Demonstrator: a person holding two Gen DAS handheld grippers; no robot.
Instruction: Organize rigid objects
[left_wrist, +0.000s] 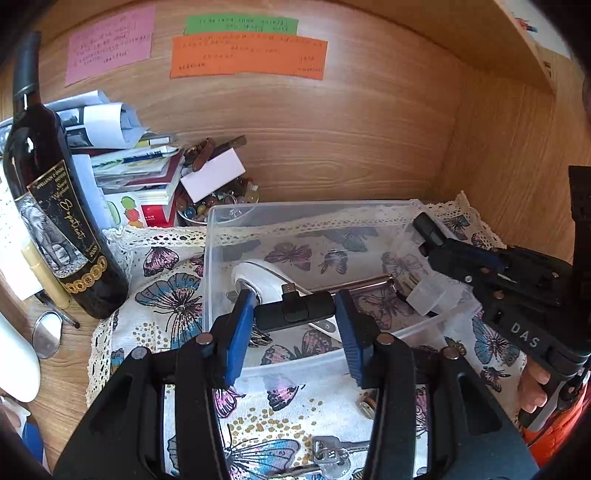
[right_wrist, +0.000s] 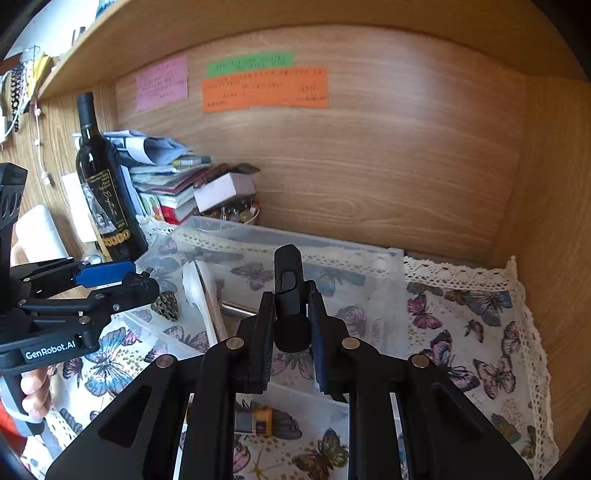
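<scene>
Black L-shaped plug adapter (left_wrist: 291, 314) clamped in left gripper (left_wrist: 295, 317), small black rounded device (right_wrist: 290, 295) pinched in right gripper (right_wrist: 290, 328); each should lower toward twelve o'clock into clear plastic bin (left_wrist: 295, 208) before releasing.

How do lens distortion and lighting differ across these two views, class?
Left wrist view: strong fisheye bends the wooden back panel, dark vignette in the corners, wine bottle leans. Right wrist view: the same curvature bows the shelf edge; daylight washes out the upper left.
</scene>
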